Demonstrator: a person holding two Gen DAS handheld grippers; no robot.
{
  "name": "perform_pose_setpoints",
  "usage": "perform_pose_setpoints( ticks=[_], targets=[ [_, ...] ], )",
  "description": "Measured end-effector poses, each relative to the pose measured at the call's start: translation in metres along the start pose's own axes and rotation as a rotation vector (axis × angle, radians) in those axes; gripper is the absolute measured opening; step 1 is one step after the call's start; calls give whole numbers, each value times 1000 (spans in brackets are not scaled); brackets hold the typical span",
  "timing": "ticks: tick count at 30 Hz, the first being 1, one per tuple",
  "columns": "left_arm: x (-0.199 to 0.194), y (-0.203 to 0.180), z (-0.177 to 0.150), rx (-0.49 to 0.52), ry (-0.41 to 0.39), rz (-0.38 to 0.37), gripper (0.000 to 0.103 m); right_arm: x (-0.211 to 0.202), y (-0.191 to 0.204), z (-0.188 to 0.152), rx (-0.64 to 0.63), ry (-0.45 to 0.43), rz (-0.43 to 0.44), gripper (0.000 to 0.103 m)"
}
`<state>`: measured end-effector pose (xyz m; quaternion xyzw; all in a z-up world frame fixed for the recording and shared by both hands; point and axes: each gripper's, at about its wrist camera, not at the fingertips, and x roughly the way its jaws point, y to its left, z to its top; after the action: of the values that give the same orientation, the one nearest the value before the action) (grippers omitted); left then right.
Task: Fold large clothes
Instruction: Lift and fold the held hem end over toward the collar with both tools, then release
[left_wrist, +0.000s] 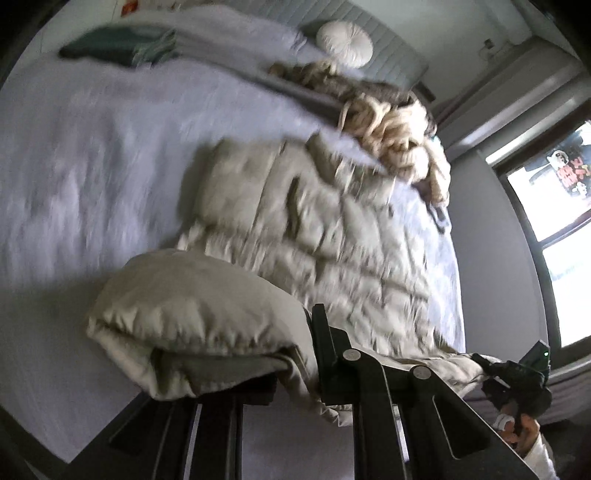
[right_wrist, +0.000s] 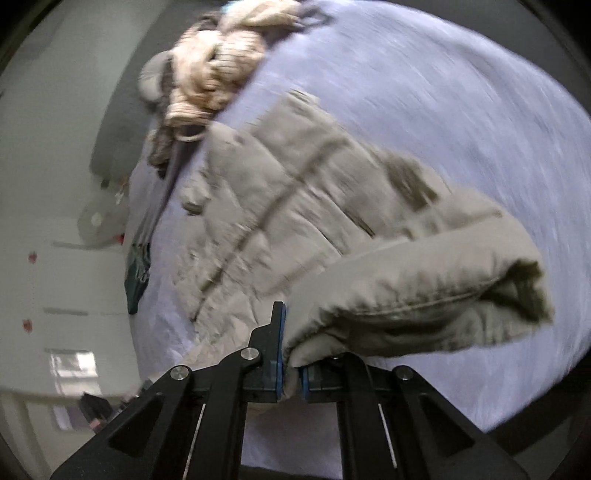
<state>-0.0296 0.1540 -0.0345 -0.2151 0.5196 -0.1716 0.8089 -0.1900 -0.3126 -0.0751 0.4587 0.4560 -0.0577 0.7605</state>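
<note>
**Tongs: both clamped on the puffer jacket hem, lifted off the bed**

Left wrist view: left tongs (left_wrist: 312, 363) pinched nearly closed on the beige quilted jacket (left_wrist: 310, 229). Padded edge bunches over the fingers and folds back to the left, hanging clear of the bed (left_wrist: 74, 155). Tongs angled steeply down toward the mattress. Rest of the jacket lies spread on the lavender cover, running away from the camera toward a pile of cream knitwear (left_wrist: 391, 129) near the bed's far edge. Dark green folded garment (left_wrist: 118, 46) and a round white cushion (left_wrist: 345, 42) sit further up, by the headboard. Right tongs (left_wrist: 517, 376) visible at lower right, with a person's hand (left_wrist: 524, 430) on them and a light sleeve below. Window (left_wrist: 554, 236) on the right wall.

Right wrist view: right tongs (right_wrist: 291, 369) closed tight on the jacket (right_wrist: 295, 192), blue pads squeezing a thin fold between them. Thick padded roll drapes off to the right, raised above the bed (right_wrist: 461, 110). Also pitched down. Jacket body trails back flat onto the cover; knitwear pile (right_wrist: 214, 70) beyond it. Frames are motion-blurred.
</note>
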Motion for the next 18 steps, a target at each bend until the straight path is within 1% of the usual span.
perform_pose_setpoints(
  ticks=[4,5,8,11,13,15,17,18],
  targets=[
    [2,-21,41,19,-67,29,18,4,39,49,-102,-21,26,7],
    [5,-27,52,25,-82,44,18,8,53,68,-129,-24,38,7],
    [21,-42,85,35,-122,103,18,19,80,115,-199,-19,54,7],
    [48,-52,124,48,-159,159,18,39,103,162,-258,-5,49,7],
    [65,-52,141,50,-157,190,18,60,115,191,-277,8,31,7],
    [91,-47,165,53,-140,228,18,81,119,210,-268,25,14,7],
    [114,-40,177,59,-122,252,18,109,118,229,-247,47,5,7],
    [132,-33,186,64,-107,266,18,121,117,235,-241,51,-1,7]
  ],
)
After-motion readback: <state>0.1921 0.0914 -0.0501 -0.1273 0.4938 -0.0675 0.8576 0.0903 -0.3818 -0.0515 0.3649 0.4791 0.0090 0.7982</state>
